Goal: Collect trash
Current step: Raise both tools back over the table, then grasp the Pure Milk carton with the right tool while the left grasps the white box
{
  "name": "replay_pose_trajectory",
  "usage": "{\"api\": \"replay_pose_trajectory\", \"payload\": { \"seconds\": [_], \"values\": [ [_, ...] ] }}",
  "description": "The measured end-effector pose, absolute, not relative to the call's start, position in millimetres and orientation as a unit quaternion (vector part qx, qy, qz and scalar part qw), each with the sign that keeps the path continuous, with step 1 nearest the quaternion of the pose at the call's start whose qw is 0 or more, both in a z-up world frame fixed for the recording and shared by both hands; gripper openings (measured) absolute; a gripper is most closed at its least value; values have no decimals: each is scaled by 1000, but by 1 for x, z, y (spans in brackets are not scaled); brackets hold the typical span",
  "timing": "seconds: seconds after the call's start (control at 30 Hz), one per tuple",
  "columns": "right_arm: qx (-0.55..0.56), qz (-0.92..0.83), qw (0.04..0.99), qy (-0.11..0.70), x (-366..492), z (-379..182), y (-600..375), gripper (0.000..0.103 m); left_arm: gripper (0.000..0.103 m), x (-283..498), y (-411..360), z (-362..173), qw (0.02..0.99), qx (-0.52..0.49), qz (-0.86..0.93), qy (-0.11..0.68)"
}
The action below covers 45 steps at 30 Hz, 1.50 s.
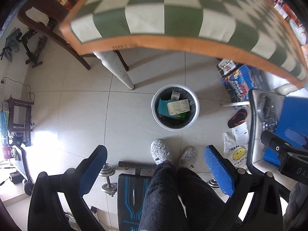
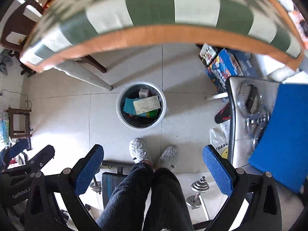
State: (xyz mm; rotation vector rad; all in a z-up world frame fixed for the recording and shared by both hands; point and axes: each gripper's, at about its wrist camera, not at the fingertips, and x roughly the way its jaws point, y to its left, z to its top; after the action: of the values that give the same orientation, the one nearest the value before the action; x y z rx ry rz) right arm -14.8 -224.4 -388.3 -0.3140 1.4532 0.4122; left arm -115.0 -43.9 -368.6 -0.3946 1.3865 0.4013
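A white round trash bin (image 1: 194,118) stands on the tiled floor below the table; it also shows in the right wrist view (image 2: 119,113). Inside it lie a beige box (image 1: 178,106) (image 2: 147,104), a teal packet (image 1: 163,107) (image 2: 128,105) and a small carton (image 1: 175,95) (image 2: 144,93). My left gripper (image 1: 156,165) is open and empty, held high above the floor, nearer to me than the bin. My right gripper (image 2: 154,164) is open and empty at about the same height. The right gripper also shows at the right edge of the left wrist view (image 1: 284,144).
A table with a green-and-white checked cloth (image 1: 163,13) (image 2: 154,5) spans the top. The person's legs and grey slippers (image 1: 160,151) (image 2: 138,150) are below. A stool with metal parts and a blue pad (image 2: 279,127) is right. Dumbbells (image 2: 198,190), boxes (image 2: 225,67), a plastic bag (image 1: 235,150) lie around.
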Motion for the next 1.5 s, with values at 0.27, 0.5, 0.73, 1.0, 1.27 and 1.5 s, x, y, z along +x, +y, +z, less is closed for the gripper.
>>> {"api": "replay_pose_trajectory", "payload": {
  "seconds": [0.27, 0.5, 0.73, 1.0, 1.27, 1.5],
  "values": [
    [-117, 198, 727, 647, -14, -298, -223, 103, 103, -101, -33, -294, 765, -171, 189, 591],
    [-65, 200, 775, 596, 30, -212, -204, 103, 103, -35, 5, -220, 826, -116, 221, 506],
    [-35, 176, 797, 576, 116, -155, -190, 103, 103, 71, 33, -178, 837, -96, 236, 484],
    [28, 120, 802, 584, 296, -165, -190, 103, 103, 232, 74, -173, 814, -124, 271, 498],
    [84, 19, 782, 617, 514, -232, -192, 103, 103, 385, 119, -222, 764, -162, 311, 541],
    [117, -21, 748, 653, 642, -305, -173, 103, 103, 452, 162, -270, 723, -216, 329, 567]
  ]
}}
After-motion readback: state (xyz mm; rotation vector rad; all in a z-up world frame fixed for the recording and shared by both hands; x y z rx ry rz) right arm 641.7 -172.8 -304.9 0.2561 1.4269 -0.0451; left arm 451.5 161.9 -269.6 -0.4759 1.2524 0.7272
